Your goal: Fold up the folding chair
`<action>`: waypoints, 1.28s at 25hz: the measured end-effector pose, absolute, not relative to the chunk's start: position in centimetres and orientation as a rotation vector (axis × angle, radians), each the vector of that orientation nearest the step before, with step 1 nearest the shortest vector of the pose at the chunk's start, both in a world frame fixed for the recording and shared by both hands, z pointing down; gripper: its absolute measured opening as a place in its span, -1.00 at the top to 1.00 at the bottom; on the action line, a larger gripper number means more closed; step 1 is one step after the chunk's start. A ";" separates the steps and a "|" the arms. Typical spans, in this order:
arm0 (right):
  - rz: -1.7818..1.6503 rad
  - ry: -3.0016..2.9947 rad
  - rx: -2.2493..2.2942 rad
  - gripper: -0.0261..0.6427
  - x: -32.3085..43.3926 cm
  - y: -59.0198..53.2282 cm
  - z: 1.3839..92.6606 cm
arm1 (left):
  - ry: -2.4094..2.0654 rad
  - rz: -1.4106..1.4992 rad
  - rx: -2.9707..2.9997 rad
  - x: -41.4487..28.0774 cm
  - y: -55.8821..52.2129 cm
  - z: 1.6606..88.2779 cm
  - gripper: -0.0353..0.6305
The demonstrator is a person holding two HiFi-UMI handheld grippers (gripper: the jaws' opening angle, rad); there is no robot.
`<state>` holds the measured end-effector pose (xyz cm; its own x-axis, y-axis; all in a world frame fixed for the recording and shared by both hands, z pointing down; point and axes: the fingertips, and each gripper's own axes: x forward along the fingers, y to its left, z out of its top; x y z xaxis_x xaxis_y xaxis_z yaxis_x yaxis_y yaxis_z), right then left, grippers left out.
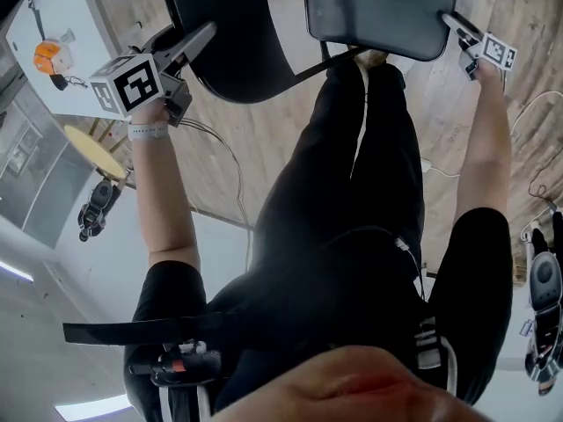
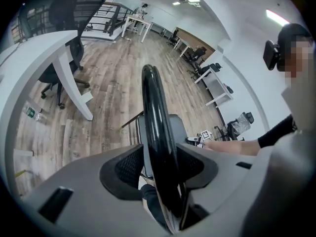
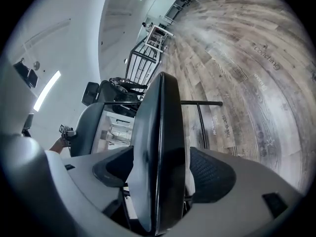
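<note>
My left fingers (image 2: 126,169): pinching the black chair back (image 2: 153,112).
My right fingers (image 3: 212,174): wide, around the grey seat (image 3: 160,132).
Floor (image 3: 256,83) words: too blurry to read.

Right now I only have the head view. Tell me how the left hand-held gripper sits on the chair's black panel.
Observer: In the left gripper view, the left hand-held gripper has the rim of the black panel between its pads, and both pads look to touch it.
Operator: Now report the right one.
Observer: The right hand-held gripper straddles the edge of the grey panel, but a slim gap shows beside one pad, so it isn't clamped.
Operator: Check the room beyond the left hand.
Observer: A white desk stands on the wood floor, with an office chair behind it.
</note>
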<state>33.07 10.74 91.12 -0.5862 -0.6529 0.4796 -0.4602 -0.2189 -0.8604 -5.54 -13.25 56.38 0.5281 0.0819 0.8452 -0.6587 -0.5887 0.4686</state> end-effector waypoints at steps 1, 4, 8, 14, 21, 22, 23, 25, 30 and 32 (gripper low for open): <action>-1.930 1.865 -1.311 -0.07 32.7 10.5 91.3 | -0.452 1.130 1.934 -5.4 -13.0 56.3 0.36; -1.982 1.798 -1.167 -0.07 31.3 10.4 91.4 | -0.415 1.143 1.919 -4.9 -12.4 56.0 0.57; -1.998 1.786 -1.117 -0.07 30.8 10.2 92.2 | -0.405 1.133 1.892 -4.8 -12.1 56.0 0.60; -1.933 1.839 -1.093 -0.06 31.4 8.9 93.2 | -0.401 1.129 1.872 -4.8 -12.1 56.0 0.61; -1.961 1.804 -0.988 0.09 31.2 9.1 93.1 | -0.407 1.130 1.856 -5.0 -11.9 56.0 0.63; -1.939 1.844 -0.980 0.10 31.2 8.9 93.2 | -0.414 1.126 1.855 -5.0 -12.0 56.0 0.63; -1.929 1.858 -0.977 0.11 31.3 8.8 93.2 | -0.418 1.126 1.853 -5.0 -12.0 56.0 0.63; -1.924 1.851 -0.984 0.11 31.4 8.8 93.2 | -0.423 1.133 1.849 -5.0 -12.0 56.0 0.63; -1.920 1.883 -0.945 0.13 30.8 8.2 92.2 | -0.426 1.126 1.848 -4.6 -11.9 55.4 0.64; -1.932 1.875 -0.919 0.15 30.6 7.9 91.5 | -0.422 1.119 1.861 -4.0 -12.0 55.0 0.64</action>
<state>30.60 7.92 91.53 -0.7521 -0.6151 0.2366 -0.2180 -0.1065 -0.9701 -4.03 -11.96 54.99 0.5327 0.1487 0.8331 -0.6620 -0.5402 0.5197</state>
